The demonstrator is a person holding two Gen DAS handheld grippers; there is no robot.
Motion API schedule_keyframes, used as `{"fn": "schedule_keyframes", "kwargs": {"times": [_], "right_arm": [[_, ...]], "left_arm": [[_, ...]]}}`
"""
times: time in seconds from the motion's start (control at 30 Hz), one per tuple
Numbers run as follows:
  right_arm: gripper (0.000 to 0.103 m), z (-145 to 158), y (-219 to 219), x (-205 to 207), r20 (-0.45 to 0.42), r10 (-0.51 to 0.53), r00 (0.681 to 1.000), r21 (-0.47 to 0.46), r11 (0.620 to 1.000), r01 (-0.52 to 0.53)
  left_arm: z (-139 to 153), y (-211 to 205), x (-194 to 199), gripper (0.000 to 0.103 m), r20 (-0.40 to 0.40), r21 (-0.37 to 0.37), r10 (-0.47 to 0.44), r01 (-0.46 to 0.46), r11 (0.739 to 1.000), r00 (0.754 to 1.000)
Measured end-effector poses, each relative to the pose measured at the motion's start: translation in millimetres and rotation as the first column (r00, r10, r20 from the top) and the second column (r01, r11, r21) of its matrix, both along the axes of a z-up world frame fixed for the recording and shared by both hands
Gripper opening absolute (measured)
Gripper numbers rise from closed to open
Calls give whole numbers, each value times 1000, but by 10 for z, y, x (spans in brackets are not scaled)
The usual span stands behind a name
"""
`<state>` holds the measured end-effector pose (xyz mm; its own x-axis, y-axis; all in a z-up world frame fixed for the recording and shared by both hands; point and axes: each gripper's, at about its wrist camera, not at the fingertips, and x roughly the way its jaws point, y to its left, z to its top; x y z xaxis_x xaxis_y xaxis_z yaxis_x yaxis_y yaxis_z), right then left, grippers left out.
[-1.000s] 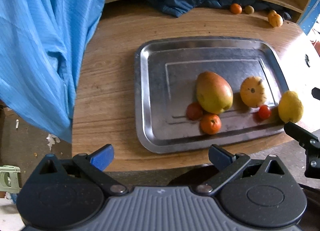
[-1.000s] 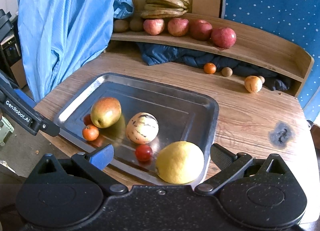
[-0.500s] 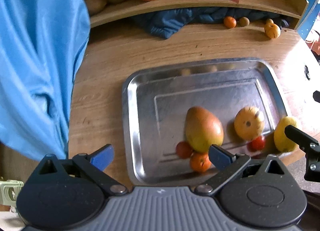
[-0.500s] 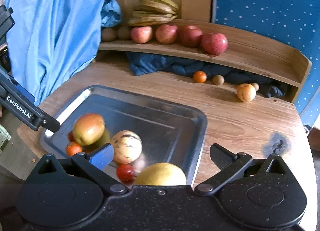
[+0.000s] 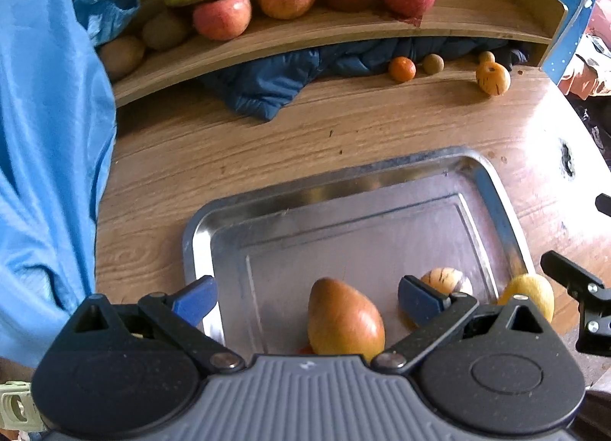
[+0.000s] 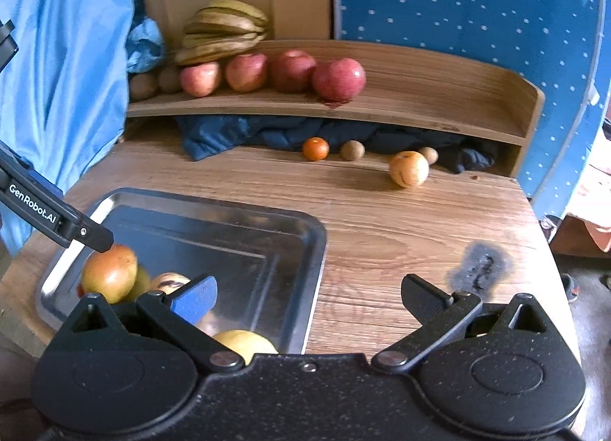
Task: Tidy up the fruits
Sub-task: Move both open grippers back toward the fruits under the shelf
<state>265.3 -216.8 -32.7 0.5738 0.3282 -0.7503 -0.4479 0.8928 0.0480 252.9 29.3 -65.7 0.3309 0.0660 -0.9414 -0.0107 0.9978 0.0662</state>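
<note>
While the red-and-green mango (image 5: 345, 320) lies on the shallow steel tray (image 5: 382, 177) between the spread fingers of the left gripper (image 5: 305, 297), both cameras now look further toward the back of the wooden table (image 5: 229, 143) than they did a second ago. Then the tray filled the left wrist view, with a small orange fruit and two small red ones in sight; now only its far half shows, and the mango, the striped yellow round fruit (image 5: 445, 280) and the yellow lemon (image 5: 529, 294) crowd the bottom edge. The right gripper (image 6: 307, 297), jaws also wide apart and empty, has swung off the lemon (image 6: 244, 343) to face bare table beside the tray. Ahead lie a loose orange tangerine (image 6: 315, 148), small brown round fruits (image 6: 352, 150) and a second striped yellow fruit (image 6: 408, 169), before a crumpled dark-blue cloth (image 6: 229, 133). Above, the curved wooden shelf (image 6: 439, 104) holds red apples (image 6: 338, 78) and bananas (image 6: 221, 34). I judge nothing is grasped yet; the shift suggests a reach toward the loose fruit or the shelf.
</note>
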Motion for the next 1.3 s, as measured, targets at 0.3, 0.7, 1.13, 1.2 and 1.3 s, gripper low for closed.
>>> {"fn": "schedule_keyframes", "kwargs": {"times": [0.3,0.7,1.13,1.2,1.3], "right_arm": [[102,-9,-27,186,15,-68,998,-9,998,68],[102,-73,38,866,33,-82,996,-135,987,85],[102,-278,20,1445,31,-93,995,-146,985,97],[102,-354,-6,1537,22,-93,995,-142,985,95],[102,-453,-45,1661,14,-91,996,-136,986,92]], "left_arm": [[-77,-87,473,102,31,-62,15,-13,998,999],[-354,-243,1317,102,77,-167,-12,25,986,997],[-549,-516,1753,102,103,-169,-34,51,984,994],[-586,-550,1781,102,102,-161,-32,48,986,994],[-622,-578,1815,102,105,-153,-16,32,988,994]]}}
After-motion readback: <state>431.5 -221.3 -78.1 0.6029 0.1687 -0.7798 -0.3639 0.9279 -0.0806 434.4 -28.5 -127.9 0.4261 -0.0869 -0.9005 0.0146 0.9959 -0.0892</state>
